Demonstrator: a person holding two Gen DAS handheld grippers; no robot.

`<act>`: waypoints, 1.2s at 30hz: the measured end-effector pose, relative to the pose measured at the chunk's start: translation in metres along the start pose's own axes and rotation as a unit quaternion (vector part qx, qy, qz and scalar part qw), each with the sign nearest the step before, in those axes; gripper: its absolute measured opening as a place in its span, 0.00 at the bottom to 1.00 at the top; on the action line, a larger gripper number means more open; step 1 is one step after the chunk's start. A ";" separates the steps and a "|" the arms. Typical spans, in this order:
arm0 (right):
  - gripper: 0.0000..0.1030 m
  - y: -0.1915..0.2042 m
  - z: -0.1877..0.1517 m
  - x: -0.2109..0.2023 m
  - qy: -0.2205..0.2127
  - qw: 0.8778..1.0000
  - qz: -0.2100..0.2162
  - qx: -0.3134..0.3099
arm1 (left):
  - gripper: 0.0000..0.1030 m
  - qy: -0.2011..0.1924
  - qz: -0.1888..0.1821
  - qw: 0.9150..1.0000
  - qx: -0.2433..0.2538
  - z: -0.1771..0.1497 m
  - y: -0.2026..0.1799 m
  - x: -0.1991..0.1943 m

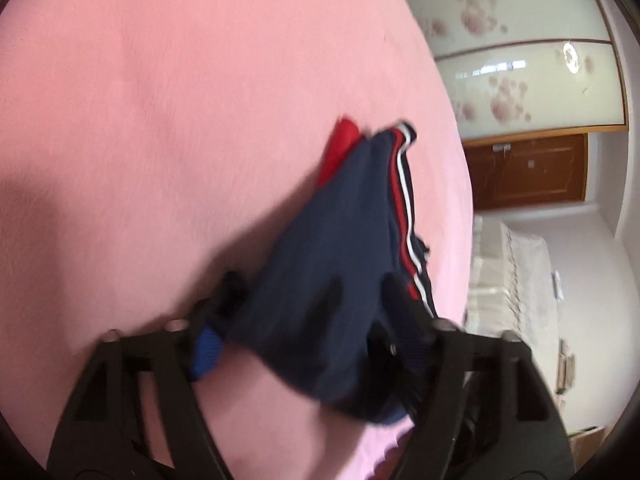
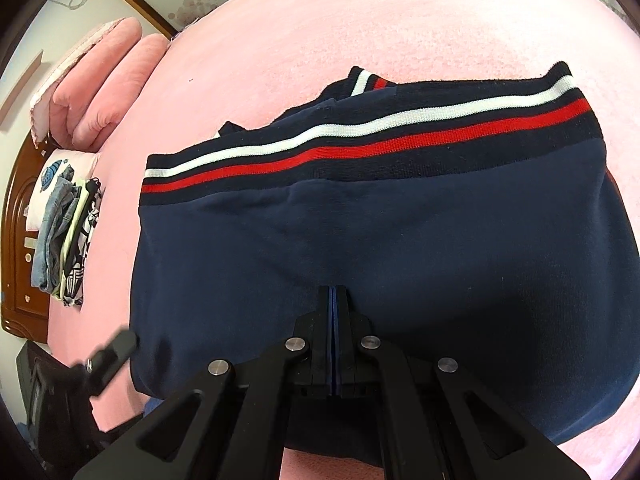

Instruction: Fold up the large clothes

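While pinched shut, right hand-held gripper (image 2: pixel 333 300) holds one navy garment (image 2: pixel 400 240) | left hand-held gripper (image 1: pixel 308 320) spread.

My left wrist view is smeared with motion blur, my right one sharp, both evenly daylit with soft shadows on the pink bedspread (image 2: pixel 400 20), fisheye-bent and dark-cornered at the edges.

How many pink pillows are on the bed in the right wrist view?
2: the plump pink pillows lie side by side at the far-left end of the pink bedsheet, one outermost, the other beside it. More may lie out of view.
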State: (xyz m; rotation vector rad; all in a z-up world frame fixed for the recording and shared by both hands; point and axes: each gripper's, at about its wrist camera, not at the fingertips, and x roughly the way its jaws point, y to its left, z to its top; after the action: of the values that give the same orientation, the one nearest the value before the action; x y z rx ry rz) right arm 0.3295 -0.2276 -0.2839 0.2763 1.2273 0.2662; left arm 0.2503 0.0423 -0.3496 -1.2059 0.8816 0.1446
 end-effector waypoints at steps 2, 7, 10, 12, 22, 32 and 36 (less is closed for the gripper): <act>0.00 -0.001 0.000 0.000 -0.002 1.000 0.004 0.006 | 0.21 -0.004 0.012 1.000 -0.003 0.006 0.003 -0.002; 0.00 0.000 0.000 0.001 -0.002 1.000 0.014 0.003 | 0.16 0.004 -0.041 0.999 -0.010 0.009 -0.008 -0.010; 0.00 -0.003 0.000 0.002 0.000 1.000 0.027 -0.005 | 0.15 0.005 -0.083 0.995 0.059 0.002 -0.041 -0.022; 0.00 -0.008 0.001 0.000 0.003 0.999 0.040 -0.008 | 0.15 0.011 -0.113 0.989 0.094 -0.008 -0.065 -0.030; 0.00 -0.052 0.011 -0.014 0.048 0.993 0.103 -0.019 | 0.15 0.044 -0.139 0.964 0.223 -0.094 -0.170 -0.019; 0.00 -0.138 0.017 -0.071 0.069 0.984 0.165 -0.013 | 0.15 0.074 -0.053 0.961 0.260 -0.162 -0.184 0.030; 0.00 -0.183 0.025 -0.105 0.047 0.992 0.116 0.020 | 0.15 0.089 0.035 0.938 0.332 -0.196 -0.200 0.053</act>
State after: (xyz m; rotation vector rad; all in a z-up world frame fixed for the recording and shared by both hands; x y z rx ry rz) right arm 0.3291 -0.4369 -0.2471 0.4475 1.2950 0.4608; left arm 0.2924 -0.2221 -0.2500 -0.5580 1.0214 -0.2008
